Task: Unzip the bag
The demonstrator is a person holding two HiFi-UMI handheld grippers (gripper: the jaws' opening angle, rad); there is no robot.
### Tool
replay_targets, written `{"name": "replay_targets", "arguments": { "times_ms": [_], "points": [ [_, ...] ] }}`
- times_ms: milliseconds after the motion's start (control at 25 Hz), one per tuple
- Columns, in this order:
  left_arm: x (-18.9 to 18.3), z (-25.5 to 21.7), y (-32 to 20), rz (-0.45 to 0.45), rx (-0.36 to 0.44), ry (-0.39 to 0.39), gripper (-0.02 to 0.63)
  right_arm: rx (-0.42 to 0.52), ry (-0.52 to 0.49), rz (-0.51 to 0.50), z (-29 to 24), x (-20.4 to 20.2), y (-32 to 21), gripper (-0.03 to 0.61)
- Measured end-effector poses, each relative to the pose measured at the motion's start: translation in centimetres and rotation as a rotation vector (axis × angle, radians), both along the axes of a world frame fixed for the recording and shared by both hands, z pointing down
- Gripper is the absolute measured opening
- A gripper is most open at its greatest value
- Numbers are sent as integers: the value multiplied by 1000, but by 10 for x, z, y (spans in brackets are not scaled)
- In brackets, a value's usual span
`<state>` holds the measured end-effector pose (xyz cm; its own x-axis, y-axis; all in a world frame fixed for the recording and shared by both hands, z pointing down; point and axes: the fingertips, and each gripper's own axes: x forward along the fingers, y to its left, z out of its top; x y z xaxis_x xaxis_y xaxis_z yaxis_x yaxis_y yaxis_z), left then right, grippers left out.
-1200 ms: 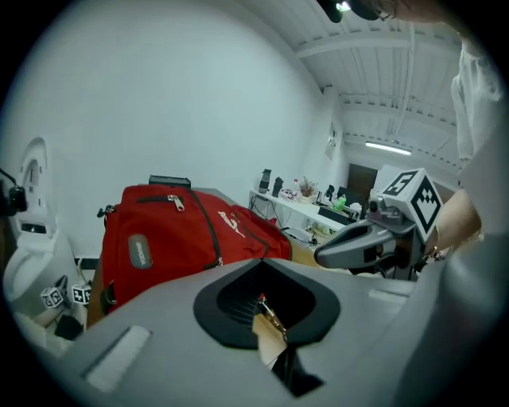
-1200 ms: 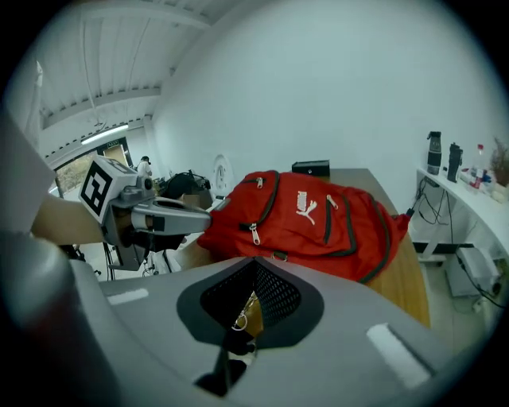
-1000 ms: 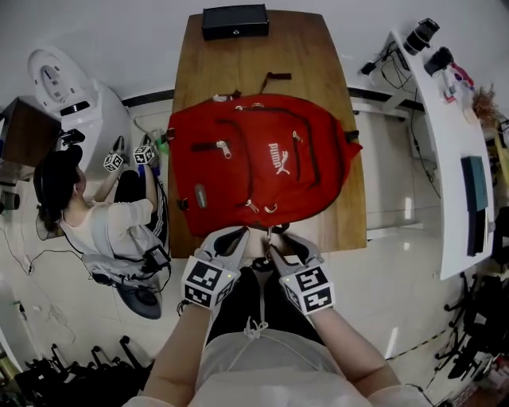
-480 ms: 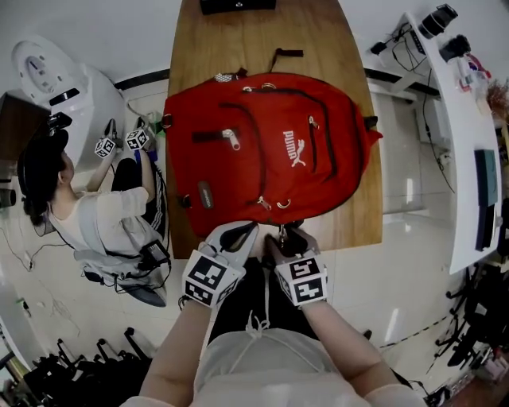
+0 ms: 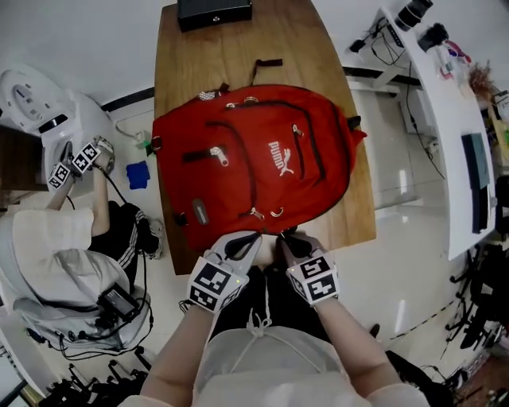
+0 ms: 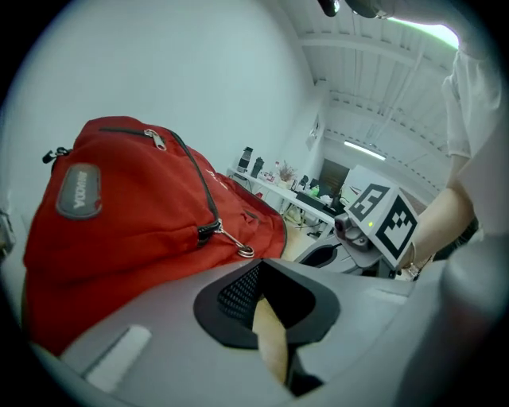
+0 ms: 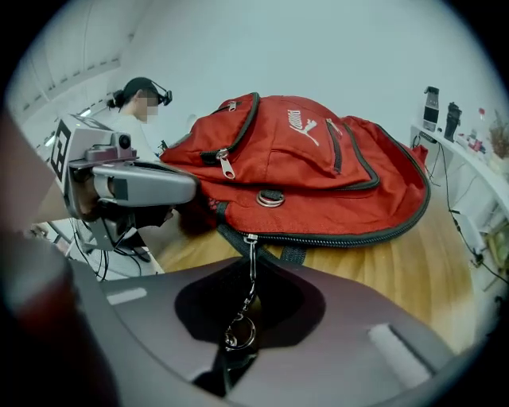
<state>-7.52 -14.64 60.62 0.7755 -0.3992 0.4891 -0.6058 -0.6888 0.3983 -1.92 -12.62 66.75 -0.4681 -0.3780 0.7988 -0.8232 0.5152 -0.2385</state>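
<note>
A red backpack (image 5: 254,159) lies flat on the wooden table (image 5: 238,56), its main zipper running along the near edge. Both grippers are at that edge, side by side. My right gripper (image 5: 284,236) is closing its jaws, and the zipper's chain and ring pull (image 7: 238,332) hangs between them and looks pinched; the slider (image 7: 250,238) sits just ahead on the bag's (image 7: 318,167) rim. My left gripper (image 5: 253,236) is shut with nothing between its jaws, a little short of the backpack (image 6: 143,215). A small front-pocket pull ring (image 6: 244,251) lies just beyond it.
A black box (image 5: 213,12) stands at the table's far end. A seated person (image 5: 64,238) holding marker cubes is on the left. A white bench (image 5: 445,119) with equipment runs along the right. A blue object (image 5: 137,175) lies on the floor by the table.
The head view has shifted a little. Both grippers stay at the bag's near edge, the right one over the zipper pull. The seated person has moved lower and further left in view.
</note>
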Motion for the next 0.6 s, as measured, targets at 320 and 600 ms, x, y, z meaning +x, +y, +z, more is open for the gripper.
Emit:
{"name": "replay_targets", "arguments": {
  "times_ms": [320,600],
  "points": [
    [11,10,-9,-27,-49,-43,8,-2,31,-74,-8,16,-1,23],
    [6,17,-10,-87,-90,-89,8,-48,25,-144,-5,48,-6,26]
  ]
}}
